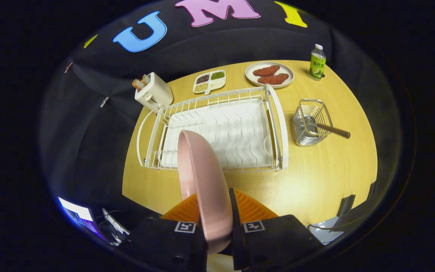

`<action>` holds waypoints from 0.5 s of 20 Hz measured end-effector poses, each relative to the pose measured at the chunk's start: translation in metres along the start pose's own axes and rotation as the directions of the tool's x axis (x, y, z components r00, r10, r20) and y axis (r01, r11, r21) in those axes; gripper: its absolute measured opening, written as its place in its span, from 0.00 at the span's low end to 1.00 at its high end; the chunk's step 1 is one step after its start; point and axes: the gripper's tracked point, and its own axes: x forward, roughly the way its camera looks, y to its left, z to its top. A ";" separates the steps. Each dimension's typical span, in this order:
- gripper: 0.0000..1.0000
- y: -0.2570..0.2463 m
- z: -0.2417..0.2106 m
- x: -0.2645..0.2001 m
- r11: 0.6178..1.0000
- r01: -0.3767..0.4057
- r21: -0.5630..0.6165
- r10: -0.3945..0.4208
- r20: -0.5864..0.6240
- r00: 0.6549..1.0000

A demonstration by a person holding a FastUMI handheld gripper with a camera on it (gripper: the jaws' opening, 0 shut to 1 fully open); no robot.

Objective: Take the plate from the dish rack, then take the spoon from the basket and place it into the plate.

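Now the gripper (214,211), at the bottom middle of the frame, is clamped on the pink plate (202,181); both fingers press its rim. The plate stands on edge, and its long axis runs from the fingers up toward the centre, over the near edge of the white dish rack (278,124) on the wooden table (327,177). Right of the rack stands the wire basket (312,122), with the spoon (332,129) inside, its dark handle pointing to the right.
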 end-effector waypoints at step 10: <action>0.31 -0.025 -0.080 0.059 0.999 -0.016 0.029 0.020 -0.130 0.991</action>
